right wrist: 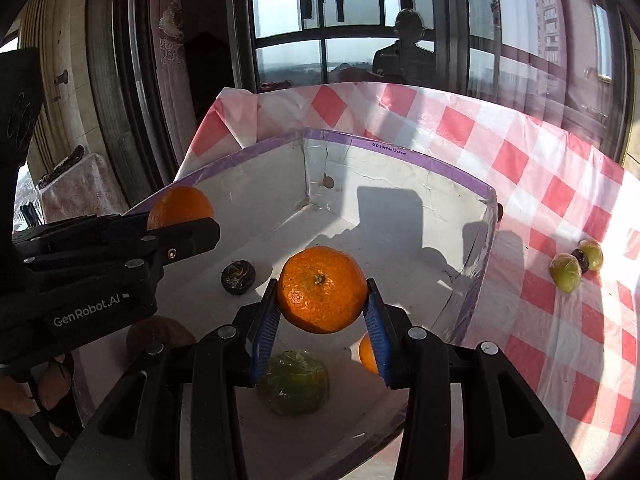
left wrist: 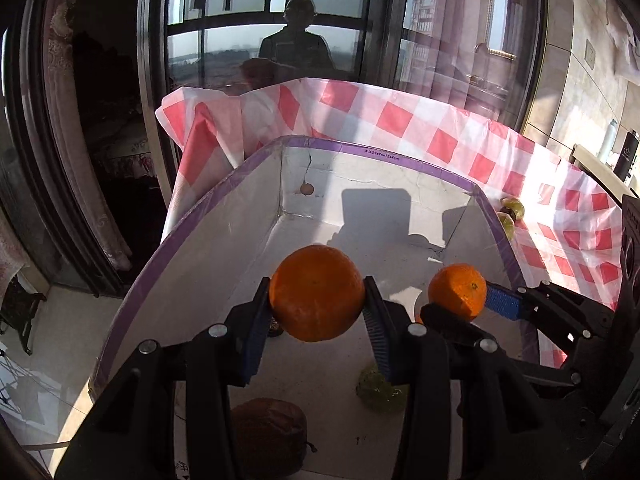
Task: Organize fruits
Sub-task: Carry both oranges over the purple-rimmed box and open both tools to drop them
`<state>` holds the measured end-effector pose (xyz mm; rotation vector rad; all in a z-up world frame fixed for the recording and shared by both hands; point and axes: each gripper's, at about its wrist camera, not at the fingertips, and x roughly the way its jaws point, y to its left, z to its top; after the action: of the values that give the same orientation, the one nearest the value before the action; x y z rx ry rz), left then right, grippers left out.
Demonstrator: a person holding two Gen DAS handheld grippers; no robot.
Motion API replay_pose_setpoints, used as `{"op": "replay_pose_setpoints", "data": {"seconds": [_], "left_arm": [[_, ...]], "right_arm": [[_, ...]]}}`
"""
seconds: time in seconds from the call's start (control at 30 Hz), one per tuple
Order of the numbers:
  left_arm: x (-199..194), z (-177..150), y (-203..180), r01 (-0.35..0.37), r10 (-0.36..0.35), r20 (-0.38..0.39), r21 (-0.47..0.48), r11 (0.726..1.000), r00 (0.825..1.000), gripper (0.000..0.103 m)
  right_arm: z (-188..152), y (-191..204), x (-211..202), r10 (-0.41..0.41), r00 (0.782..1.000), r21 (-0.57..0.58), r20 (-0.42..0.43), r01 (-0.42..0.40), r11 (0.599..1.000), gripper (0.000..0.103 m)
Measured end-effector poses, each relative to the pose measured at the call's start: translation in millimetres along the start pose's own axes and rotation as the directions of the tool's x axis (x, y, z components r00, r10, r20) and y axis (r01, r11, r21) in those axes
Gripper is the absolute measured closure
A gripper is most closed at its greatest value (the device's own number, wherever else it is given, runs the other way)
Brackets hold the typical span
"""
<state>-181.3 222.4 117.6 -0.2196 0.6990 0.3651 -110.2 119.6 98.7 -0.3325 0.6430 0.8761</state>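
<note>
Tall dark-framed windows (left wrist: 276,40) let in bright sunlight; patterned curtains (left wrist: 76,120) hang at the left, above a pale tiled floor (left wrist: 60,320).

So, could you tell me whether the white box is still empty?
Not empty: the white box already holds a green fruit, a dark fruit and a brown one.

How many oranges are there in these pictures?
3. One orange is clamped in the left gripper, a second orange in the right gripper, both above the white box. A third lies inside, partly hidden; more may be hidden.
</note>
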Motion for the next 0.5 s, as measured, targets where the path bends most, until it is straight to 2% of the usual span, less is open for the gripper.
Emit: {"op": "replay_pose_setpoints", "data": {"seconds": [0.1, 0.17, 0.23, 0.33, 0.43, 0.5], "left_arm": [[8, 2, 3, 0.014, -0.015, -0.062, -0.008, 1.000, 0.998, 0.058], [9, 3, 2, 0.031, -0.031, -0.053, 0.000, 1.000, 0.998, 0.058], [12, 4, 2, 0.027, -0.027, -0.067, -0.001, 1.000, 0.997, 0.052], [10, 4, 3, 0.045, -0.046, -0.066, -0.018, 0.999, 0.997, 0.042], [7, 3, 4, 0.049, -0.051, -0.057, -0.026, 0.998, 0.997, 0.037], [6, 3, 4, 0.050, -0.052, -0.051, -0.033, 0.998, 0.997, 0.035]], "right_arm": [[3, 8, 10, -0.046, 0.997, -0.059, -0.059, 0.042, 0.997, 0.061], [3, 13, 16, -0.098, 0.992, -0.099, -0.078, 0.090, 0.991, 0.061], [0, 16, 20, -0.141, 0.986, -0.134, -0.084, 0.129, 0.982, 0.060], [0, 11, 16, -0.120, 0.990, -0.095, -0.072, 0.113, 0.989, 0.059], [-2, 9, 15, -0.126, 0.990, -0.090, -0.061, 0.120, 0.989, 0.058], [-1, 10, 15, -0.113, 0.992, -0.083, -0.048, 0.109, 0.991, 0.053]]}}
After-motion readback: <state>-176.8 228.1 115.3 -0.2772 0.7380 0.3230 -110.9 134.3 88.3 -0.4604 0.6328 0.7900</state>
